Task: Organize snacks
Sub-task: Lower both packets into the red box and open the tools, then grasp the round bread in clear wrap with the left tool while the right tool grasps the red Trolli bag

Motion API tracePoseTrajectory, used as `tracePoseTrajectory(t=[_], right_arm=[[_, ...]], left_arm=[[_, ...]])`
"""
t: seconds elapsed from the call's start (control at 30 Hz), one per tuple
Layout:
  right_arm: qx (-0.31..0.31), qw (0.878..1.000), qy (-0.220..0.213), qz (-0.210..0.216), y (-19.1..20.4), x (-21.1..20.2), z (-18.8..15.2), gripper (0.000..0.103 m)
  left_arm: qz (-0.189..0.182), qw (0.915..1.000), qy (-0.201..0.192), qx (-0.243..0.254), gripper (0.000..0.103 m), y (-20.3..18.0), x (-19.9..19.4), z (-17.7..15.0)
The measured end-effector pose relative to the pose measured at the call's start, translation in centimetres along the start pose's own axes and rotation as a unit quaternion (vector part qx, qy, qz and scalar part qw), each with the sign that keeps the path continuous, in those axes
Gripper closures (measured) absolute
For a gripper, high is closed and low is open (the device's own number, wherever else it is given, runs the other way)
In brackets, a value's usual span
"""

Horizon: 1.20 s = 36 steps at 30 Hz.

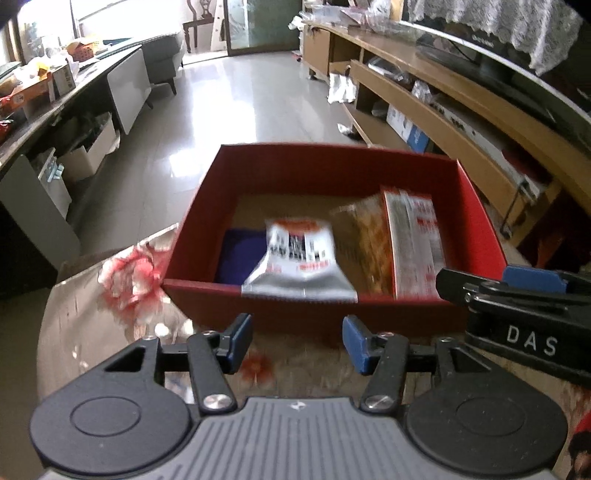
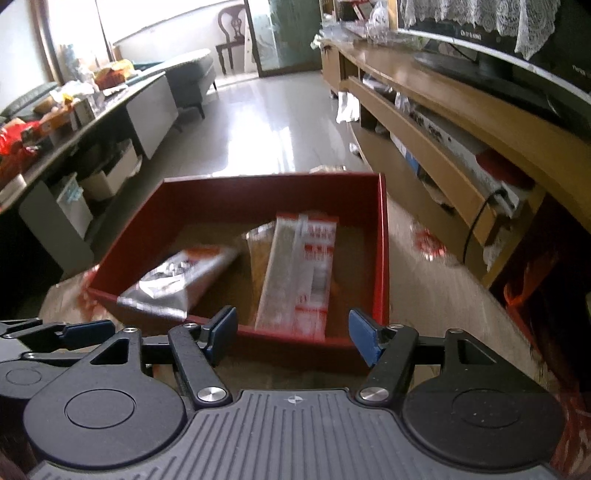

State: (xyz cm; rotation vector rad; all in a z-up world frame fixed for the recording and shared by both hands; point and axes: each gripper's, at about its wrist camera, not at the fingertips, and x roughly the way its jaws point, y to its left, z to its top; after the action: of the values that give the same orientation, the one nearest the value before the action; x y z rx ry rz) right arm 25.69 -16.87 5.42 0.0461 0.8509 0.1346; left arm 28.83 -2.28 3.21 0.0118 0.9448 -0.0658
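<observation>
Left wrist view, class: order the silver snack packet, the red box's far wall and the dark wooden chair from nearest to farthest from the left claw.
1. Silver snack packet: propped over the box's near wall, just ahead of the left claw.
2. Red box's far wall: behind the packets.
3. Dark wooden chair: across the room, by the glass door.

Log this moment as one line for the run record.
left hand-held gripper: open, empty | right hand-held gripper: open, empty | red box: on table, holds silver packet, long packet | both grippers short of box
</observation>
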Motion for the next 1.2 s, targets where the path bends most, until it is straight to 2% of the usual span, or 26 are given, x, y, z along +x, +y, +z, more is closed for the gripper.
tracePoseTrajectory(t=[0.37, 0.6, 0.87, 0.93, 1.03, 1.2], right_arm=[[0.013, 1.0, 0.024, 0.004, -0.6, -1.8, -2.4, 0.028], [0.015, 0.999, 0.024, 0.015, -0.9, -2.3, -2.7, 0.026], [0.017, 0.999, 0.039, 0.021, -1.1, -2.0, -2.9, 0.026], [0.013, 0.999, 0.043, 0.021, -1.1, -2.0, -3.0, 0.026], [0.008, 0.999, 0.047, 0.017, -1.1, -2.0, -3.3, 0.026], [0.004, 0.998, 0.062, 0.007, -1.5, -2.4, -4.6, 0.026]], left_arm=[[-0.031, 0.998, 0.055, 0.008, 0.043, -0.9, 0.4, -3.6], [-0.032, 0.9968, 0.068, 0.028, 0.022, -2.3, 1.2, -4.2], [-0.043, 0.9943, 0.094, 0.029, 0.012, -2.2, 2.8, -4.7], [-0.054, 0.9927, 0.106, 0.016, 0.015, -1.9, 3.5, -4.9], [-0.063, 0.9914, 0.115, 0.008, 0.031, -1.8, 3.5, -5.1], [-0.061, 0.9921, 0.108, 0.017, 0.035, -1.7, 2.5, -5.9]])
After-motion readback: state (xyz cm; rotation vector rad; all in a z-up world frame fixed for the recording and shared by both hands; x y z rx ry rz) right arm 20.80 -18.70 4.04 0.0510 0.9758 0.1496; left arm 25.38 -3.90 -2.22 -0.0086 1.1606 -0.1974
